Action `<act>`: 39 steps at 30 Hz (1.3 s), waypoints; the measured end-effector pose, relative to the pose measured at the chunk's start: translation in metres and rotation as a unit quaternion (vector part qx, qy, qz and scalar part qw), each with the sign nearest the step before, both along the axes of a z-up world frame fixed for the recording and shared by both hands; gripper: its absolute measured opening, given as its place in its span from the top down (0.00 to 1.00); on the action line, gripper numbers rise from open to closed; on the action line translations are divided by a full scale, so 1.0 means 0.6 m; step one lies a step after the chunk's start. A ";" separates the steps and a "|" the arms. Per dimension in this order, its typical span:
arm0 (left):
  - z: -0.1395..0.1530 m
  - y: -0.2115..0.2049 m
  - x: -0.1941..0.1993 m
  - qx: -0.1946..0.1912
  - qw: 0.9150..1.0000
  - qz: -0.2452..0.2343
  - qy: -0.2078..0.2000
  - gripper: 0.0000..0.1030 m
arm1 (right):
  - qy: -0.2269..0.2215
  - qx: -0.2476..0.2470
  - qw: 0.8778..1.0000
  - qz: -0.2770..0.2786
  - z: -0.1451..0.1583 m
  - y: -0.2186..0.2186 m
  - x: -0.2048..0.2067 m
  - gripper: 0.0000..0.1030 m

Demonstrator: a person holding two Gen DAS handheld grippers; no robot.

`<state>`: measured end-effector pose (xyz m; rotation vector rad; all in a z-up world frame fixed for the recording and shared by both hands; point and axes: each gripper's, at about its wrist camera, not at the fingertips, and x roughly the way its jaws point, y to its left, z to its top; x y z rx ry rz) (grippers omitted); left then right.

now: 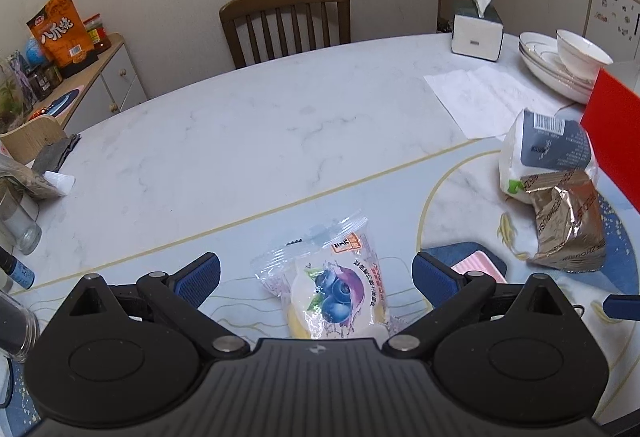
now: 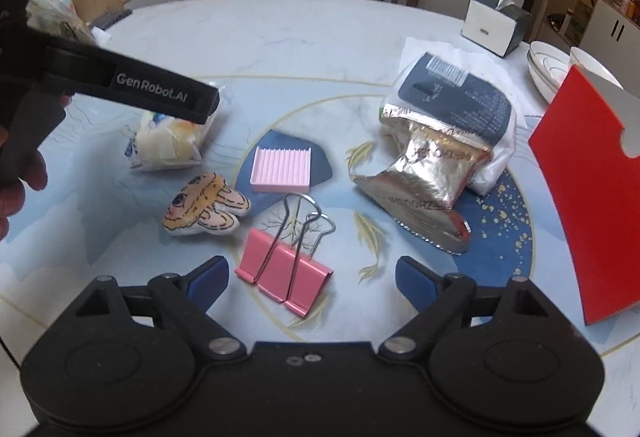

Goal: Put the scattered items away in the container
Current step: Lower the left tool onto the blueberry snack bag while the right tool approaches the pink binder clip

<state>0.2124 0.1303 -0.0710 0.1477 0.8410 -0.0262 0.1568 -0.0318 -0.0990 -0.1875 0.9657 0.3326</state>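
Note:
In the left wrist view my left gripper (image 1: 316, 277) is open, its blue pads wide on either side of a clear blueberry snack packet (image 1: 336, 289) lying on the table. My right gripper (image 2: 312, 277) is open too, low over a pink binder clip (image 2: 280, 279) that lies between its fingers without touching them. Beyond the clip are a pink ridged tray (image 2: 282, 167), a tiger-patterned soft toy (image 2: 204, 207), a gold foil packet (image 2: 424, 181) and a white bag with a dark label (image 2: 456, 97). The red container (image 2: 588, 197) stands at the right. The left gripper's body (image 2: 160, 93) hides part of the snack packet (image 2: 168, 147).
A tissue box (image 1: 476, 37), a sheet of paper (image 1: 480, 93) and stacked plates with a bowl (image 1: 560, 65) sit at the far right of the marble table (image 1: 260, 125). Glass jars (image 1: 20, 221) crowd the left edge. A wooden chair (image 1: 286, 21) stands behind the table.

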 end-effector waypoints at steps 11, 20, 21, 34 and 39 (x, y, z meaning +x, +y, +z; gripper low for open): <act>-0.021 0.001 0.017 0.002 1.000 0.004 0.013 0.00 | 0.006 0.002 1.000 -0.026 -0.016 0.011 0.019 0.21; -0.034 0.002 0.024 -0.006 1.000 0.005 0.023 0.00 | 0.014 0.016 1.000 -0.008 -0.015 -0.018 0.018 0.30; -0.035 0.002 0.024 -0.007 1.000 0.005 0.024 0.00 | 0.015 0.018 1.000 -0.007 -0.015 -0.023 0.018 0.32; -0.047 0.009 0.028 -0.037 0.998 0.020 0.040 0.07 | 0.015 0.027 0.999 -0.012 -0.012 -0.059 0.032 0.49; -0.049 0.012 0.030 -0.046 0.997 0.026 0.051 0.28 | 0.017 0.031 0.999 -0.012 -0.012 -0.065 0.035 0.53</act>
